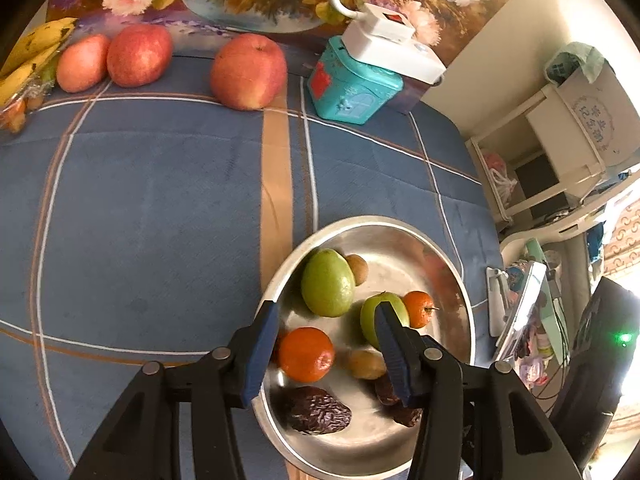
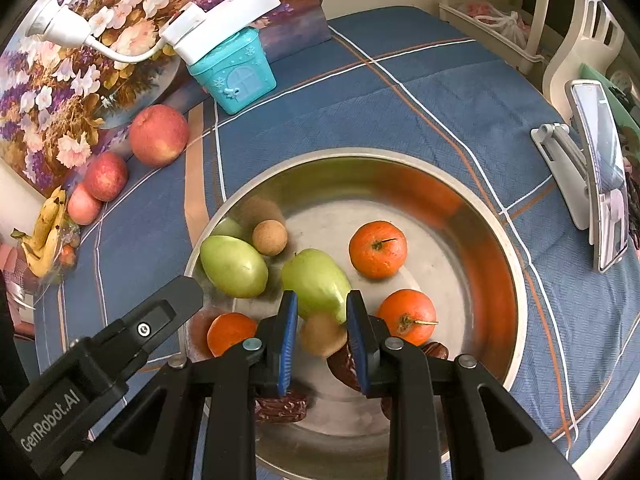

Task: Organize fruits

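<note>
A steel bowl (image 1: pixel 460 280) (image 2: pixel 472 200) on the blue tablecloth holds two green fruits (image 1: pixel 327 283) (image 2: pixel 234 266), tangerines (image 1: pixel 306 354) (image 2: pixel 378 249), small brown kiwis (image 1: pixel 366 364) (image 2: pixel 270 237) and dark dates (image 1: pixel 320 410). My left gripper (image 1: pixel 326 322) is open above the bowl's left side, empty. My right gripper (image 2: pixel 322 306) hangs over the bowl with its fingers (image 2: pixel 290 320) either side of a brown kiwi (image 2: pixel 322 336); a gap shows on both sides. The left gripper's body also shows in the right wrist view (image 2: pixel 120 340).
Three red apples (image 1: pixel 248 72) (image 2: pixel 159 135) and bananas (image 1: pixel 28 60) (image 2: pixel 46 236) lie along the flower painting at the back. A teal house-shaped tin (image 1: pixel 352 84) (image 2: pixel 236 74) carries a white power strip (image 1: pixel 394 46). A phone on a stand (image 2: pixel 600 172) is at the table's right edge.
</note>
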The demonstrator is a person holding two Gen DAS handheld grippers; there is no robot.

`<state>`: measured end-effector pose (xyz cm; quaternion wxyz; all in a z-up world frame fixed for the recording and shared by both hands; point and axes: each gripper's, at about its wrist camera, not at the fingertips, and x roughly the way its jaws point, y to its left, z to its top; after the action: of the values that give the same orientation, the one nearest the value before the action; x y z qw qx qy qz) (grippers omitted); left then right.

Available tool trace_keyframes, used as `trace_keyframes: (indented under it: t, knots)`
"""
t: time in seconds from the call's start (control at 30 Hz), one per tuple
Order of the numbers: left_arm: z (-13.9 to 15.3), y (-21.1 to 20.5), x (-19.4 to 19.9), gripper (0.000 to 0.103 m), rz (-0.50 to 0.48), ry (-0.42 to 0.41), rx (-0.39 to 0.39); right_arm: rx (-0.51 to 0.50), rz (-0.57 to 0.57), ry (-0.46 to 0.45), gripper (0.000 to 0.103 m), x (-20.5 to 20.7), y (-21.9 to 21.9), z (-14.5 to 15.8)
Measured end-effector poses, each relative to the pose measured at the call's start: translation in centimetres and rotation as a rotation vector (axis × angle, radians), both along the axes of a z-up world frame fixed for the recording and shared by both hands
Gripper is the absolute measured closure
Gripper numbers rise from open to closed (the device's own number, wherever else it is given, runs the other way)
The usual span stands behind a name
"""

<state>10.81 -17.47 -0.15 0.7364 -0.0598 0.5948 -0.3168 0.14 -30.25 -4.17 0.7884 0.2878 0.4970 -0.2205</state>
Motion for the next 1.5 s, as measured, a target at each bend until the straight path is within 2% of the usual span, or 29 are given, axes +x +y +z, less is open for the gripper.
trace_keyframes:
  t: [0.13, 0.23, 0.3, 0.43, 0.47, 0.53, 0.57, 0.6, 0.73, 0.77, 0.8, 0.87, 1.17, 1.43, 1.5]
  knots:
    - [0.1, 1.0, 0.6, 0.039, 0.044, -0.015, 0.029, 0.007, -0.001, -0.002, 0.075, 0.0, -0.1, -0.1]
    - [0.0, 1.8, 1.0, 0.031, 0.077, -0.035, 0.074, 0.0, -0.002, -0.001, 0.063, 0.1, -0.1, 0.0]
    - [-0.3, 2.6, 1.3, 0.014, 0.114, -0.049, 0.125, -0.01, 0.004, -0.002, 0.055, 0.1, 0.1, 0.1]
    - [-0.9, 4.0, 1.8, 0.009, 0.162, -0.072, 0.204, -0.021, 0.021, -0.005, 0.04, 0.3, 0.4, 0.0]
    - [-1.0, 4.5, 1.9, 0.0, 0.182, -0.083, 0.227, -0.024, 0.026, -0.004, 0.037, 0.3, 0.5, 0.0]
    - [-1.1, 5.3, 1.9, 0.0, 0.205, -0.102, 0.243, -0.034, 0.043, -0.003, 0.037, 0.5, 0.8, -0.1]
    - [-1.2, 5.4, 1.8, 0.0, 0.21, -0.109, 0.248, -0.042, 0.05, -0.005, 0.033, 0.5, 1.1, -0.1]
    - [-1.3, 5.7, 1.7, 0.0, 0.219, -0.119, 0.258, -0.047, 0.055, -0.007, 0.024, 0.5, 1.2, -0.1]
    - [-1.5, 6.5, 1.1, 0.0, 0.238, -0.16, 0.305, -0.047, 0.082, -0.014, 0.023, 0.7, 1.9, -0.4]
    - [-1.5, 6.8, 0.8, 0.0, 0.242, -0.17, 0.308, -0.052, 0.086, -0.018, 0.02, 0.6, 2.1, -0.5]
    - [-1.5, 7.1, 0.7, 0.0, 0.248, -0.179, 0.309, -0.057, 0.088, -0.023, 0.011, 0.5, 2.3, -0.5]
    - [-1.5, 7.8, 0.3, 0.0, 0.265, -0.188, 0.314, -0.067, 0.091, -0.038, 0.006, 0.3, 2.6, -0.3]
    - [-1.0, 9.9, -2.3, 0.0, 0.279, -0.199, 0.353, -0.136, 0.132, -0.069, 0.006, -1.7, 5.0, 0.6]
    - [0.1, 12.6, -4.8, 0.0, 0.349, -0.222, 0.401, -0.171, 0.176, -0.075, 0.006, -4.0, 7.4, 0.9]
    - [-0.1, 13.0, -5.3, 0.0, 0.371, -0.21, 0.446, -0.176, 0.182, -0.072, 0.006, -4.6, 7.8, 0.9]
